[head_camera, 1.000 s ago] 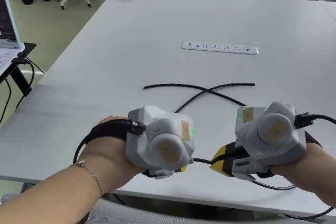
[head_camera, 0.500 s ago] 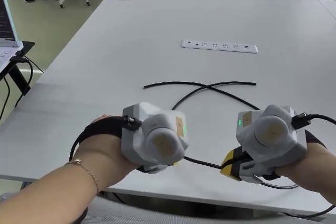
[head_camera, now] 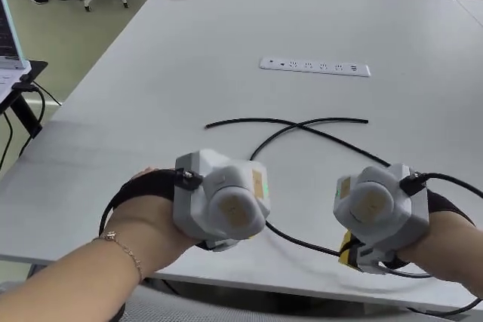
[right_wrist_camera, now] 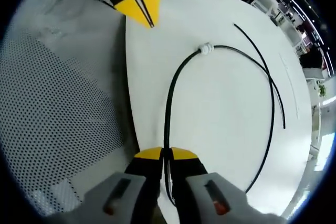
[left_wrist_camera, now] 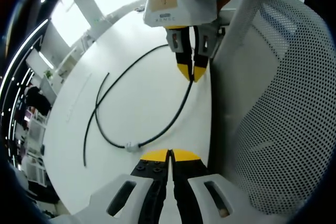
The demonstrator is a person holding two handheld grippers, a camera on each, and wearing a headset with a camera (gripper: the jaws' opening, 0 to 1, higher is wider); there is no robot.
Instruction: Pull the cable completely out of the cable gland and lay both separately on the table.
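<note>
Left gripper (left_wrist_camera: 169, 154): jaws pressed together on nothing, with the tips near the gland but not touching it.
Right gripper (right_wrist_camera: 164, 153): clamped on the cable at the table's near edge.
Cable (right_wrist_camera: 167, 103): lies looped on the table (head_camera: 226, 43) and crosses itself farther out. One run leads from the right jaws to the gland.
Gland (right_wrist_camera: 206, 49): a small white piece threaded on the cable, resting on the table, held by neither gripper.
Progress: the two parts look not yet separated.
Risk, drag: if the right gripper pulls while the gland is free, the gland likely rides along with the cable.
Risk, pinch: closing the left jaws partly on the cable could lock both parts together.
Risk, edge: the work is close to the edge, so a freed part could drop toward the chair (left_wrist_camera: 283, 103).
</note>
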